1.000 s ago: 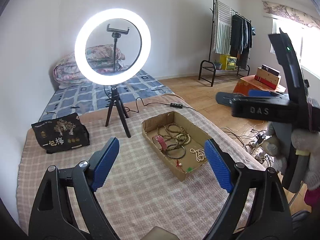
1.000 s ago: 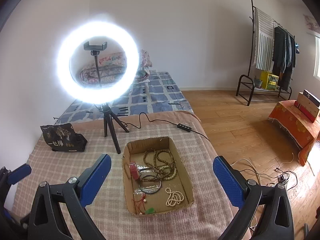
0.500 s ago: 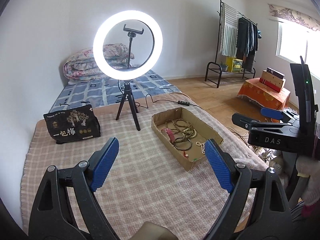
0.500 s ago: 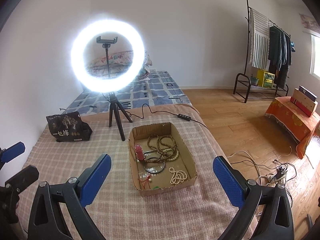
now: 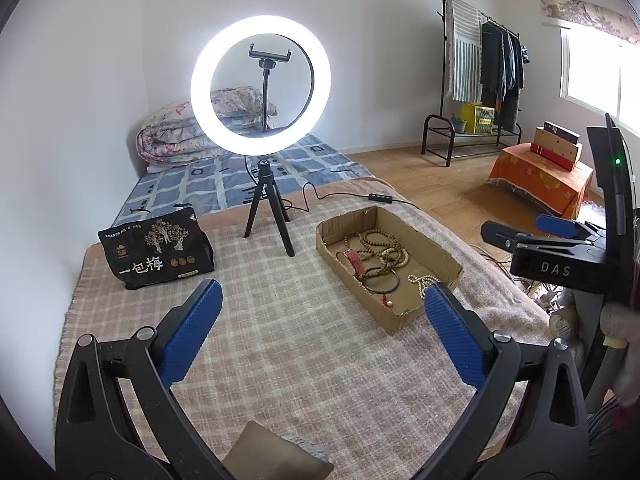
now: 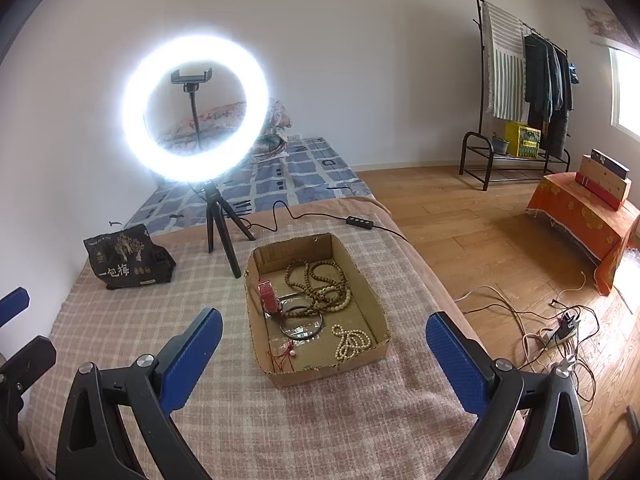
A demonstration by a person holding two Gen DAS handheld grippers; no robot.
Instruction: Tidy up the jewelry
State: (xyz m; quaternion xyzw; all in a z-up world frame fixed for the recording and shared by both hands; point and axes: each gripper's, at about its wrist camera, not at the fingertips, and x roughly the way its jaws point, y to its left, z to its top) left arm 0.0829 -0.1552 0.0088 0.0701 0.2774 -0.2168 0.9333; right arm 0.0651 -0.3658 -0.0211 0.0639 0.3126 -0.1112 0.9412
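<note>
**Ana:** Look at the left tongs. Their blue pads are far apart and the jaws are opening wider right now. Nothing is between them.

**Ben:** And the right tongs?

**Ana:** Wide too, and they hold nothing. Both just hang over the checked blanket on the bed.

**Ben:** Where is the jewelry?

**Ana:** All in the cardboard box. From the right tongs the box is at twelve o'clock, just past the pads. From the left tongs it sits at about one o'clock.

**Ben:** What is inside?

**Ana:** A long string of brown beads lies in the far half. A red watch strap stands at its nine o'clock side, by the box wall. A dark bangle lies nearer, touching the brown beads. A little bunch of pale beads is at the bangle's four o'clock, in the near corner. A thin red string with a small pearl is in the other near corner.

**Ben:** What else is on the bed?

**Ana:** A glowing ring light on a small black tripod, at eleven o'clock from the box. A black snack bag lies well apart at nine o'clock. The light's cable runs behind the box.

**Ben:** Can you see the person?

**Ana:** Only a gloved hand on the right tongs' handle, seen from the left side.
</note>
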